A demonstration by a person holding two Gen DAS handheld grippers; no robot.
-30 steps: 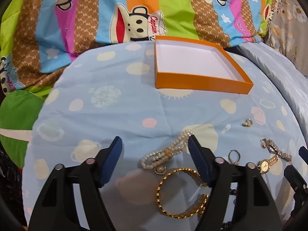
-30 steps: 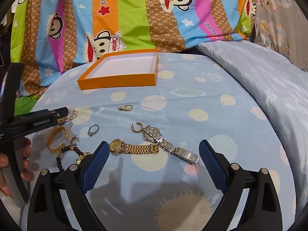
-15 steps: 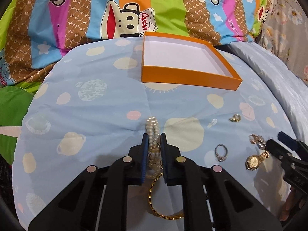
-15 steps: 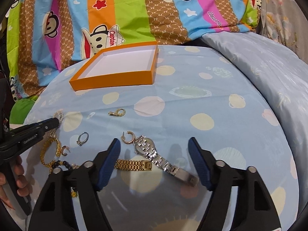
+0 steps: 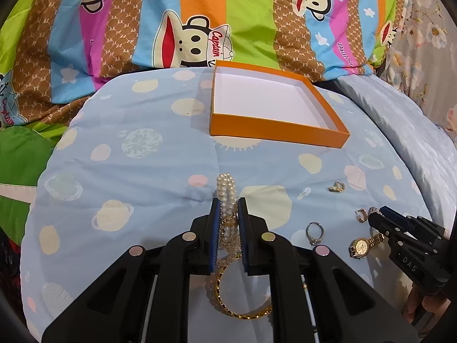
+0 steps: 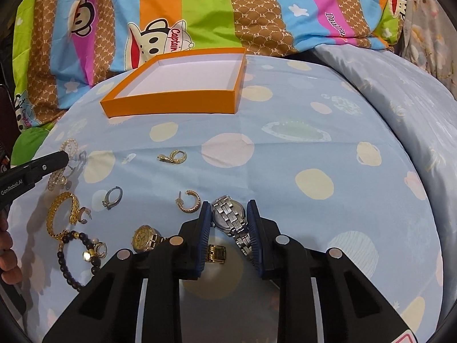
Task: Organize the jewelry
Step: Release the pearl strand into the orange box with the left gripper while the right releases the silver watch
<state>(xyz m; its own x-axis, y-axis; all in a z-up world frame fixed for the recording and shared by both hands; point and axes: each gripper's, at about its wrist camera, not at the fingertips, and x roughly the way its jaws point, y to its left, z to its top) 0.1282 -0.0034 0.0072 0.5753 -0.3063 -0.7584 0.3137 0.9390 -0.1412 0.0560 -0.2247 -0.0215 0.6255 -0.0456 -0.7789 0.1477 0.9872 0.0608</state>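
My left gripper (image 5: 228,203) is shut on a pearl bracelet (image 5: 226,184) that lies on the blue spotted bedcover; its far loop sticks out past the fingertips. A gold bangle (image 5: 242,294) lies just behind the pads. My right gripper (image 6: 228,207) is shut on a silver watch (image 6: 230,218), pads on both sides of its case. A gold watch (image 6: 144,238), a ring (image 6: 112,197), a gold hoop earring (image 6: 190,201), another earring (image 6: 175,156) and a dark bead bracelet (image 6: 74,254) lie nearby. An empty orange box (image 5: 270,103) sits beyond.
A striped cartoon blanket (image 5: 200,20) rises behind the box. A pale blue quilt (image 6: 400,85) lies to the right. The left gripper's tip (image 6: 42,165) shows at the left edge of the right wrist view, the right gripper (image 5: 405,234) at the right edge of the left wrist view.
Both grippers went from wide open to shut: the left closed on the pearl bracelet, the right moved forward and closed on the silver watch.
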